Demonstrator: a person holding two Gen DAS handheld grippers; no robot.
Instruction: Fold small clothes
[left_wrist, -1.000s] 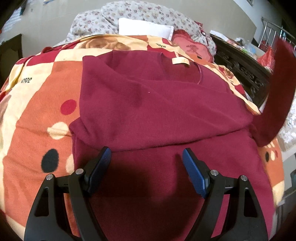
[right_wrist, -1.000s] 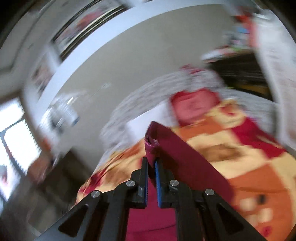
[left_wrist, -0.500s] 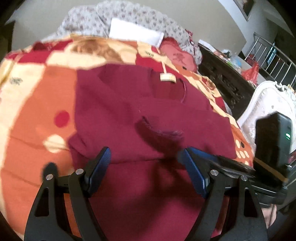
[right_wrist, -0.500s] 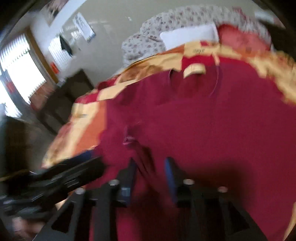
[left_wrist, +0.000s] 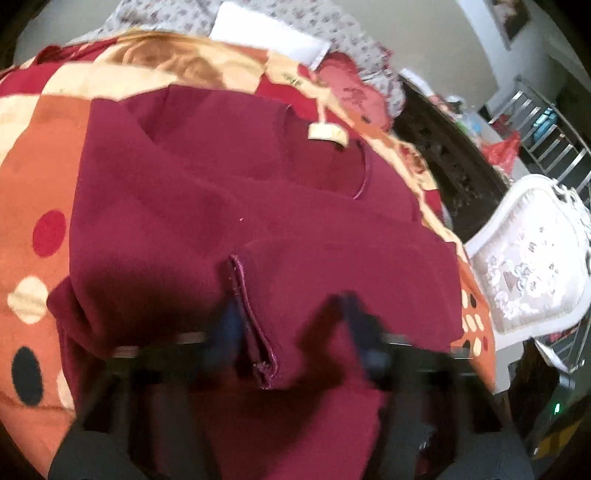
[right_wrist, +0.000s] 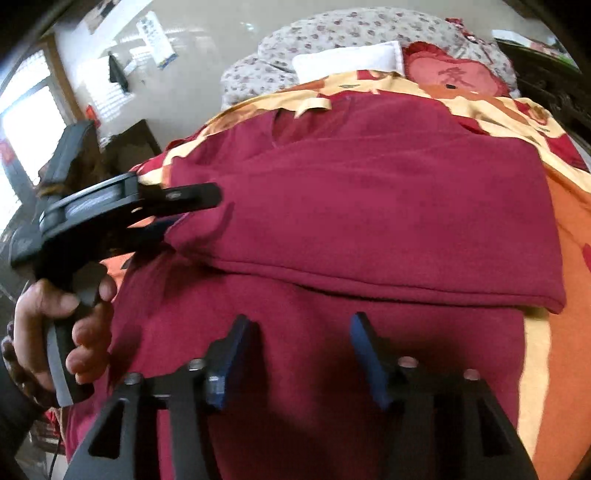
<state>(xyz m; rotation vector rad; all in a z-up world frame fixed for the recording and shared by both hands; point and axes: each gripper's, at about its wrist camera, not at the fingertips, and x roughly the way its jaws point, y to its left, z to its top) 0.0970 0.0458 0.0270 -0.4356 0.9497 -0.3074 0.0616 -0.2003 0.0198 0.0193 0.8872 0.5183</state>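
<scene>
A dark red long-sleeved top (left_wrist: 207, 206) lies spread on the patterned blanket (left_wrist: 33, 155), neck with cream label (left_wrist: 327, 133) at the far end. Both sleeves are folded across the chest; the right sleeve's cuff (left_wrist: 255, 332) lies near the middle. My left gripper (left_wrist: 291, 325) is open, blurred, low over that cuff. In the right wrist view the top (right_wrist: 369, 206) fills the frame; my right gripper (right_wrist: 299, 347) is open and empty above the lower body. The left gripper (right_wrist: 184, 206) shows there at the top's left edge.
Flowered pillows (right_wrist: 332, 40) and a red cushion (right_wrist: 458, 74) lie at the bed's head. A dark carved cabinet (left_wrist: 443, 155) and a white ornate chair (left_wrist: 532, 258) stand to the right of the bed. A hand (right_wrist: 66, 332) holds the left gripper's handle.
My right gripper carried the right sleeve across the chest, opened and let it go, then drew back. My left gripper moved forward over the laid cuff.
</scene>
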